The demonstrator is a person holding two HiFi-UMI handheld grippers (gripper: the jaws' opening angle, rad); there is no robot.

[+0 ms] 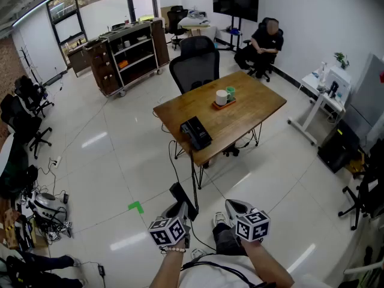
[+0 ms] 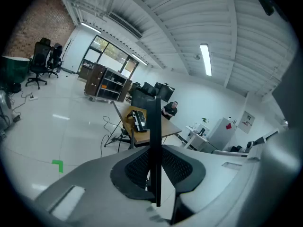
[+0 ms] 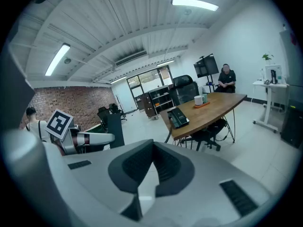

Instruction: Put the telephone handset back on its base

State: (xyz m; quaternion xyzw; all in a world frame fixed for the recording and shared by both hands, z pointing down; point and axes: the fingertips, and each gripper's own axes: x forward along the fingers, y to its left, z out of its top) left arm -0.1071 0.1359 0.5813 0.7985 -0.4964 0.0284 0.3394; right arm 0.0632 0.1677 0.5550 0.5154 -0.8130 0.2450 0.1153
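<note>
Facing the wooden table (image 1: 258, 104) from well back, the person has the left gripper (image 1: 180, 212) clamped on the black telephone handset (image 1: 183, 198), which stands edge-on between its jaws. The base (image 1: 195, 133) sits on the table near its front corner, well apart from the handset. The right gripper (image 3: 152, 150) is closed and empty.

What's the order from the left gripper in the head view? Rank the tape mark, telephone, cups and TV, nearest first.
From the left gripper:
1. Tape mark: green, on the floor just to its left.
2. Telephone: at the near end of the table.
3. Cups: mid-table, beyond the telephone.
4. TV: by the far wall.
</note>
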